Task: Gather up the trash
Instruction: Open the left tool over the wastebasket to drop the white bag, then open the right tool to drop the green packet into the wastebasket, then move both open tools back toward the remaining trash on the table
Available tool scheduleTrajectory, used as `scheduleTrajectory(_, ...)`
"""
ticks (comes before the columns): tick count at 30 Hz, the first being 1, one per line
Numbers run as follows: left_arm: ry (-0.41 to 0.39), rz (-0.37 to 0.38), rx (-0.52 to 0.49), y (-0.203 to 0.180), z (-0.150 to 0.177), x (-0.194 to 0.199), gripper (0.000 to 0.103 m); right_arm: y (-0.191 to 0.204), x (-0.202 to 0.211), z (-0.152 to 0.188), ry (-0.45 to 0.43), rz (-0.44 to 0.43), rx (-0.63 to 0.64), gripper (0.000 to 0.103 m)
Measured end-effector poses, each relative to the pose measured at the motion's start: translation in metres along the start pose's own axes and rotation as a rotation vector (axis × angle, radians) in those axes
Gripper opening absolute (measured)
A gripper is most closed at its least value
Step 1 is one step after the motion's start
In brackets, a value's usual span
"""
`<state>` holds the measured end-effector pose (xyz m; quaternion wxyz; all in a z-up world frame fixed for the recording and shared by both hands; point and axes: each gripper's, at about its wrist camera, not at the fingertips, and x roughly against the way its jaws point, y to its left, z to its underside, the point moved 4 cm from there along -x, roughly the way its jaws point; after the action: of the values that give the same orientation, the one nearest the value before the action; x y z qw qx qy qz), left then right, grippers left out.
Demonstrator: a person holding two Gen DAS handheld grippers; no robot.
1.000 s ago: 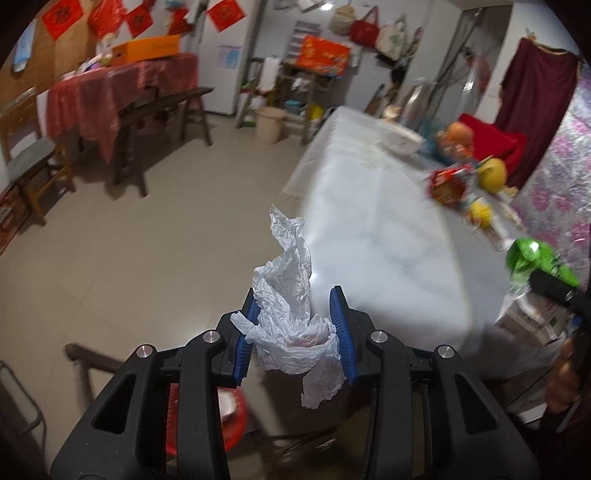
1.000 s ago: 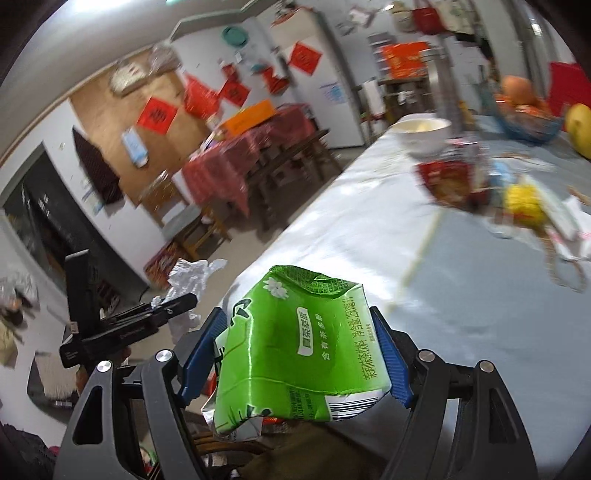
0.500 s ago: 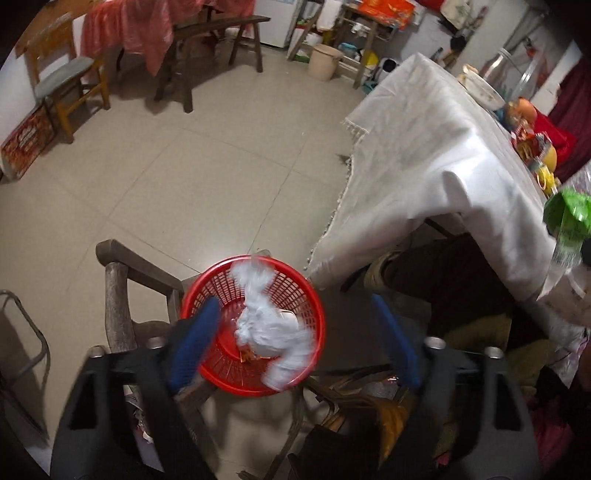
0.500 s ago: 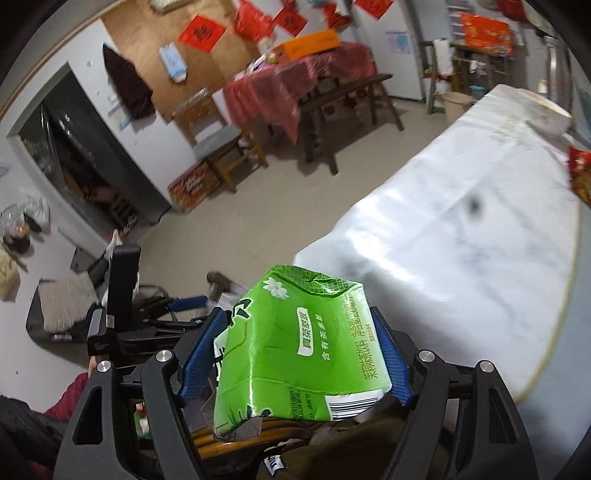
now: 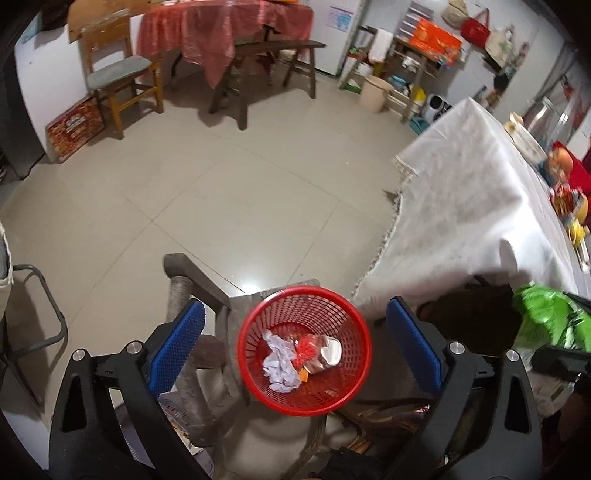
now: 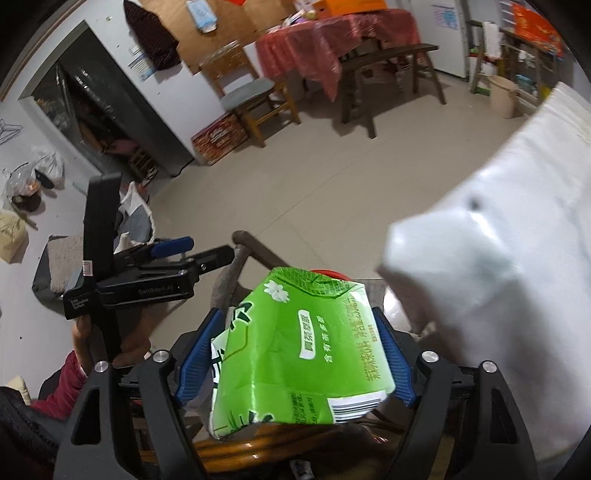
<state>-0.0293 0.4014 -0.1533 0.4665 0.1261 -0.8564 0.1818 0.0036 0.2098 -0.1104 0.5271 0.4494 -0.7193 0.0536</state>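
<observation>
My left gripper is open and empty, held right above a red mesh trash basket. Inside the basket lie a crumpled white tissue, a red wrapper and a shiny foil piece. My right gripper is shut on a green tissue package. That package also shows at the right edge of the left wrist view. The left gripper appears in the right wrist view to the left of the package. Only a sliver of the basket's red rim shows above the package there.
The basket rests on a wooden chair. A table with a white cloth stands to the right, with fruit and packets at its far end. A red-clothed table, bench and chair stand across the tiled floor.
My left gripper swung from the table down over the basket, opened, and the white tissue fell into the basket. My right gripper carried the green package from over the table toward the basket.
</observation>
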Motion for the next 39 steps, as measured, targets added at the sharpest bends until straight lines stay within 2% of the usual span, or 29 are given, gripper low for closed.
scheduleTrajectory(4,-0.027,0.004,0.021,0.007,-0.004,0.012,0.095,0.002,0.003,-0.009,-0.027,-0.018,-0.032,0.089)
scheduleTrajectory(12,-0.047,-0.014,-0.043,-0.011,-0.003,0.017,0.096,-0.013,0.02,0.005,-0.057,0.043,-0.049,0.089)
scheduleTrajectory(19,-0.051,-0.002,-0.1,-0.038,-0.001,0.02,0.096,-0.027,0.037,0.02,-0.097,0.119,-0.025,0.09)
scheduleTrajectory(27,-0.062,0.022,-0.169,-0.072,0.001,0.027,0.096,-0.046,0.068,0.037,-0.167,0.164,-0.045,0.093)
scheduleTrajectory(39,-0.116,0.026,-0.324,-0.148,0.008,0.051,0.096,-0.081,0.122,0.067,-0.283,0.23,-0.09,0.094)
